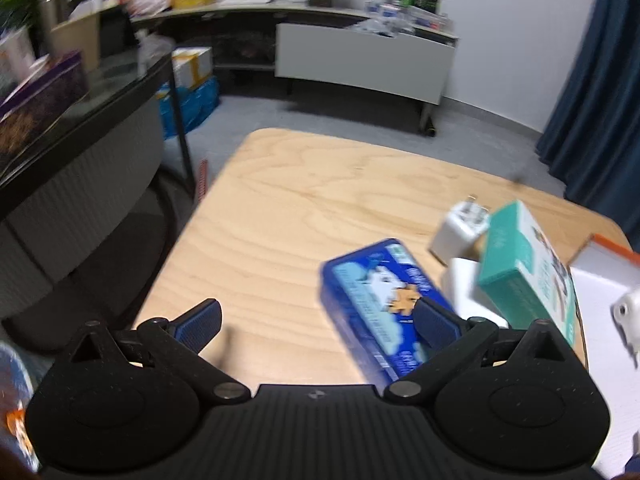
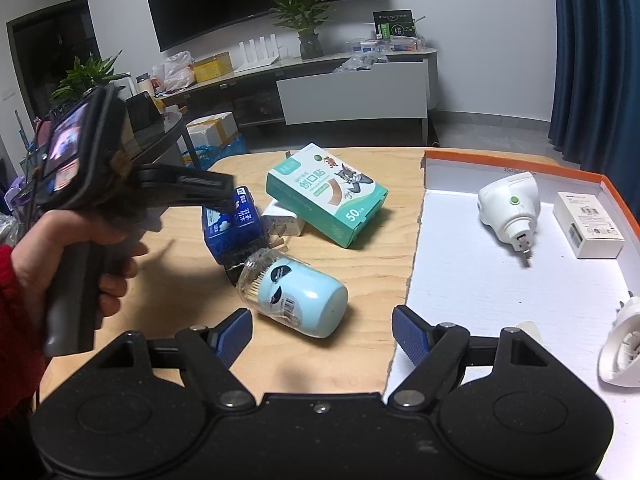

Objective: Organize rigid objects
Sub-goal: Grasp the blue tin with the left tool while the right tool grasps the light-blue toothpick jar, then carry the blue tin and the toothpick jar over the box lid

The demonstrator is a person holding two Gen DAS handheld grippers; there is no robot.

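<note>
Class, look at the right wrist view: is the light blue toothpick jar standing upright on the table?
No, the toothpick jar lies on its side on the wooden table, beside the tray.

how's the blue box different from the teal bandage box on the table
The blue box is darker, looks slimmer and sits under the left gripper, whose fingers are spread around it. The teal bandage box looks bulkier, shows a cartoon and "50", leans on a white charger, and no gripper is near it. Both are printed packs outside the tray.
</note>
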